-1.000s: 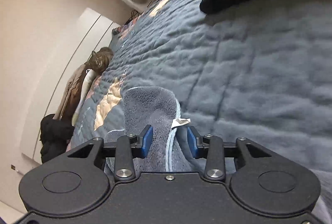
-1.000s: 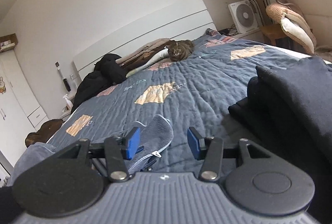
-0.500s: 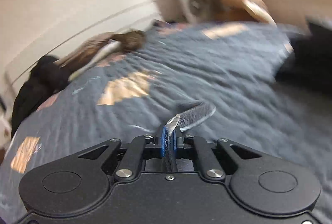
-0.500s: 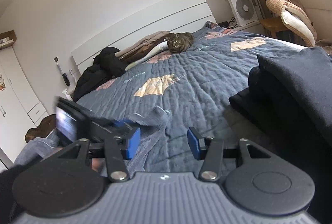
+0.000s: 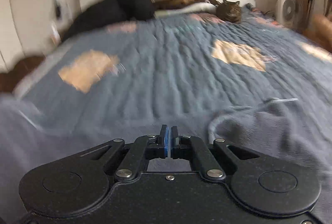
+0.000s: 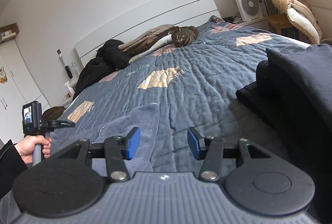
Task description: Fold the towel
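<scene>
Left tool [image 5: 168, 139]: the 2 blue pads are pressed together with only a thin pale sliver between them; whether that sliver is towel fabric cannot be told, as the left wrist view is motion-blurred.

Right tool [image 6: 164, 142]: the 2 blue pads are spread wide apart, holding nothing, and hover above the near edge of the bed.

Towel [image 6: 132, 124]: grey-blue, rumpled, lying on the quilt [image 6: 207, 83] at the near side of the bed. In the right wrist view it sits under and beyond the left pad of the right tool. In the left wrist view towel folds [image 5: 269, 126] lie just right of the closed pads, with a pale piped edge curving along them.

Left hand [image 6: 34, 146]: visible at the left edge of the right wrist view, in a dark sleeve, gripping the grey handle of the left tool, whose camera [image 6: 31, 118] sits on top.

Other items: a cat [image 6: 183, 35] lies near the headboard beside heaped clothes; folded dark garments [image 6: 290, 87] rest on the right side of the bed; a white fan [image 6: 249, 4] stands past the bed
</scene>
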